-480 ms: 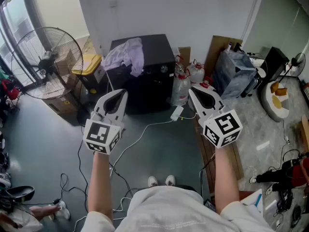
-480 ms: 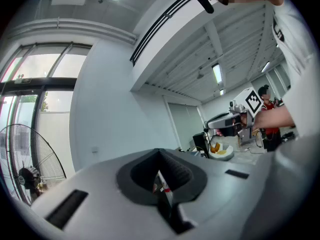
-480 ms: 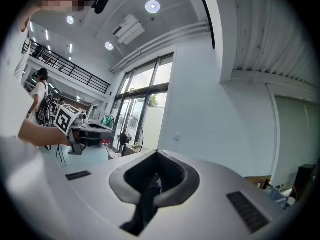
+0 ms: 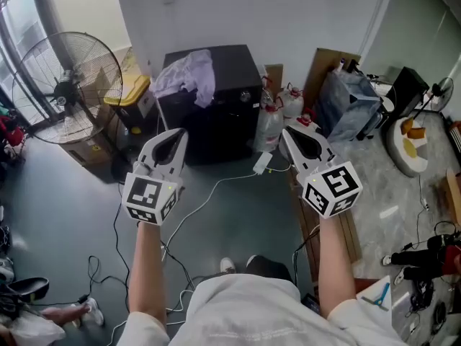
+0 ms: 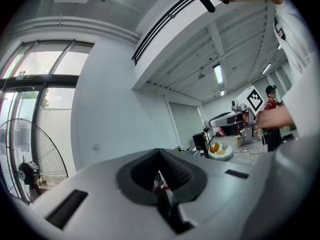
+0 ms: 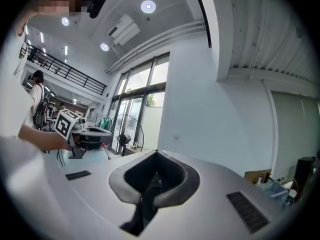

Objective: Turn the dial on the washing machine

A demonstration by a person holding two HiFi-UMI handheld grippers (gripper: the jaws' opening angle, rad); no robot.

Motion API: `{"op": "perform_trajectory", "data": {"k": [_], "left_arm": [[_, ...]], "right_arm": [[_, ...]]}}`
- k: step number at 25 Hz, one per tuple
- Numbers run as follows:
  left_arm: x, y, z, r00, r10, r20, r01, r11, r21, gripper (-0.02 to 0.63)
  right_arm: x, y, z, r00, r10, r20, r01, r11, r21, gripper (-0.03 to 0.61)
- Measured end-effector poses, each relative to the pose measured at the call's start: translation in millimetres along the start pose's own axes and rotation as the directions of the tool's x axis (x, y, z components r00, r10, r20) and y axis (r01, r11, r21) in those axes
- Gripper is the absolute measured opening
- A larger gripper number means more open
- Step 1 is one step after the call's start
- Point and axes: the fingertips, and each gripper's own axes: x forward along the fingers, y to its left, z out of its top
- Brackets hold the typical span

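Black washing machine (image 4: 216, 121), head view: lilac cloth (image 4: 189, 76) on top; dial (image 4: 244, 96) a small pale knob at its upper right; left hand-held gripper (image 4: 171, 141) and right hand-held gripper (image 4: 300, 140) well short of it.
Left gripper view: jaws together, empty.
Right gripper view: jaws together, empty.
Risk: closed jaws would likely butt the dial, not straddle it.
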Motion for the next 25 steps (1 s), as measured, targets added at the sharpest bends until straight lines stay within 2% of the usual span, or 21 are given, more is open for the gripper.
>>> {"op": "perform_trajectory", "data": {"k": [8, 12, 14, 18, 25], "left_arm": [[22, 12, -21, 1.0, -0.028, -0.014, 0.028, 1.0, 0.002, 0.014], [52, 26, -37, 0.999, -0.027, -0.025, 0.027, 1.0, -0.009, 0.014], [74, 32, -44, 0.999, -0.033, -0.031, 0.033, 0.999, -0.005, 0.014], [129, 49, -51, 0.998, -0.056, -0.023, 0.056, 0.998, 0.004, 0.014], [246, 82, -59, 0.997, -0.073, -0.021, 0.073, 0.997, -0.002, 0.014]], "right_arm": [[17, -16, -15, 0.998, -0.052, -0.032, 0.051, 0.998, -0.045, 0.012], [43, -38, -20, 0.998, -0.057, -0.01, 0.057, 0.998, -0.013, 0.012], [60, -53, -25, 0.999, -0.046, -0.005, 0.046, 0.999, 0.009, 0.012], [107, -90, -40, 0.999, -0.033, -0.017, 0.033, 0.999, -0.015, 0.012], [188, -183, -62, 1.0, -0.009, -0.01, 0.01, 0.999, 0.044, 0.012]]}}
